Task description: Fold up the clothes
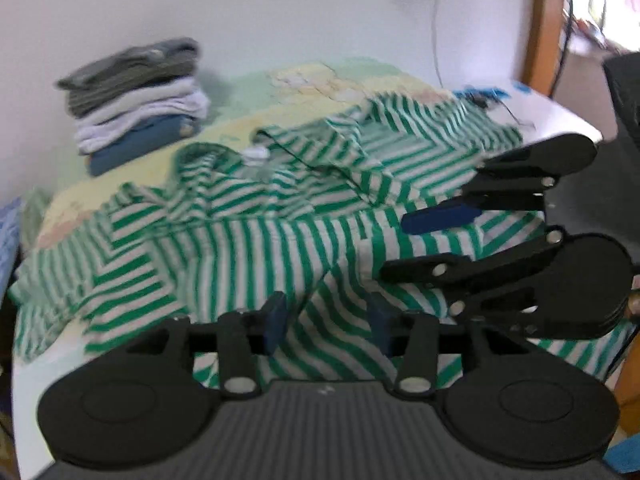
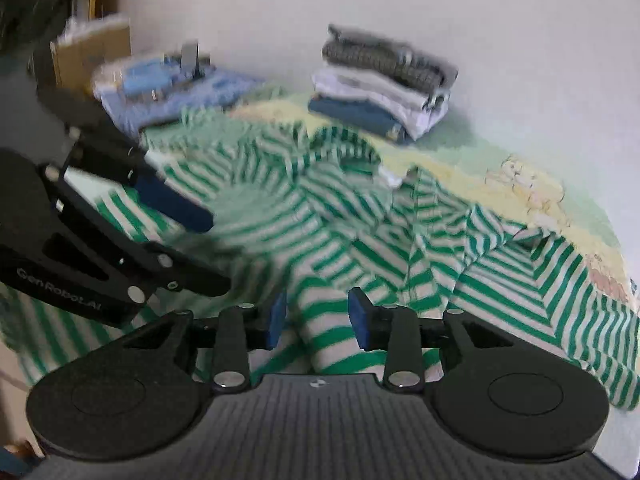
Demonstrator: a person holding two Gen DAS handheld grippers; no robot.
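A green-and-white striped shirt [image 1: 256, 232] lies crumpled across a pale yellow-green mat [image 1: 304, 84] on the table, its collar toward the back. In the left wrist view my left gripper [image 1: 328, 322] hovers open over the shirt's near hem, blue pads apart, with cloth below them. To its right, the right gripper [image 1: 420, 244] stands open over the shirt. From the right wrist, the shirt [image 2: 400, 240] fills the middle, and my right gripper [image 2: 319, 320] is open above a raised fold. The left gripper [image 2: 204, 248] comes in from the left, also open.
A stack of folded clothes [image 1: 136, 100] [image 2: 384, 80] sits at the back by the white wall. A blue folded pile with small items [image 2: 172, 84] and a cardboard box [image 2: 92, 52] lie at the far left. A wooden door frame [image 1: 540, 20] and a dark chair [image 1: 624, 100] stand on the right.
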